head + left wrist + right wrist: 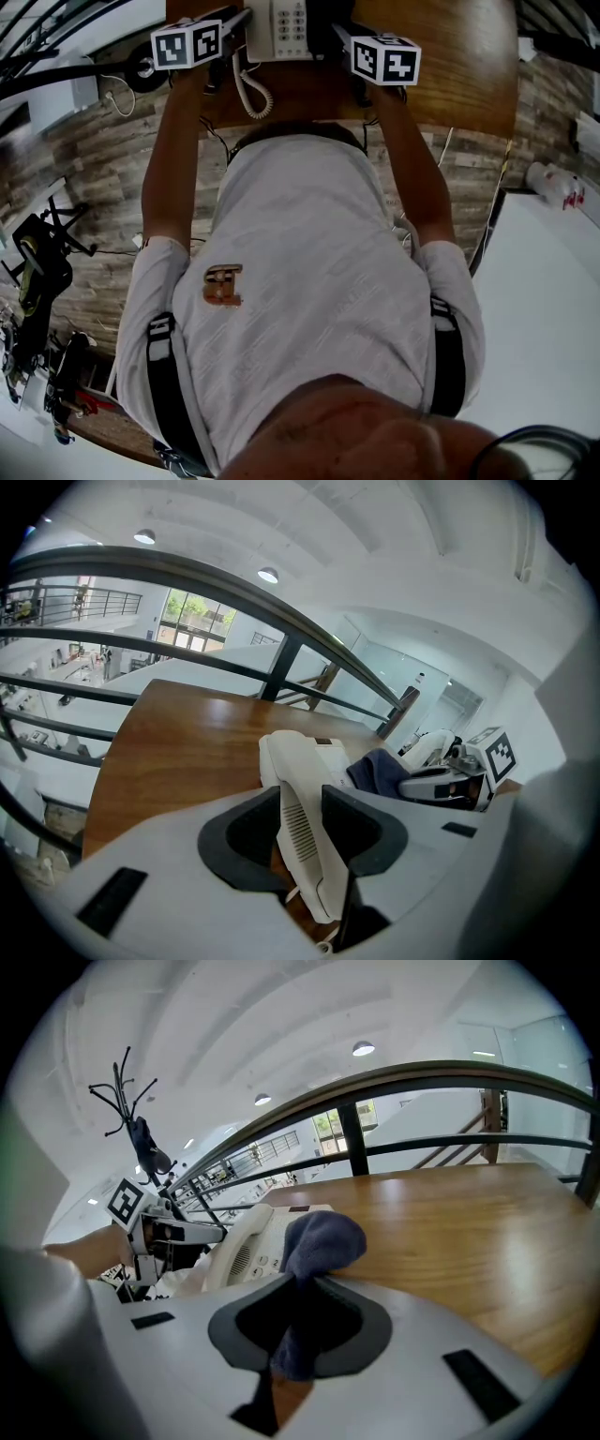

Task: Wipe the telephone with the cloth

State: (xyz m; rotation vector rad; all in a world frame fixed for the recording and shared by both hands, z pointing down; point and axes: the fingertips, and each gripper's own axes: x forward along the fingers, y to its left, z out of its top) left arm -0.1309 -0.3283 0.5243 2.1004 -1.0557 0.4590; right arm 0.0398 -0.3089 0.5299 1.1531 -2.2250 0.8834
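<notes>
The white telephone [282, 28] sits on the wooden table [178, 752], near the edge closest to the person, with its coiled cord [253, 94] hanging over that edge. Its handset [314, 883] lies along the left side of the body. The left gripper [300, 803] has its jaws closed narrowly on the handset, one on each flank. I can't tell from here whether the handset is lifted off its cradle. On the other side of the phone, the right gripper [298, 1307] pinches a dark blue cloth [323, 1239]. The cloth's bunched free end bulges out past the jaws and sits right at the keypad's right-hand edge. The two grippers face each other across the phone, close on either side.
</notes>
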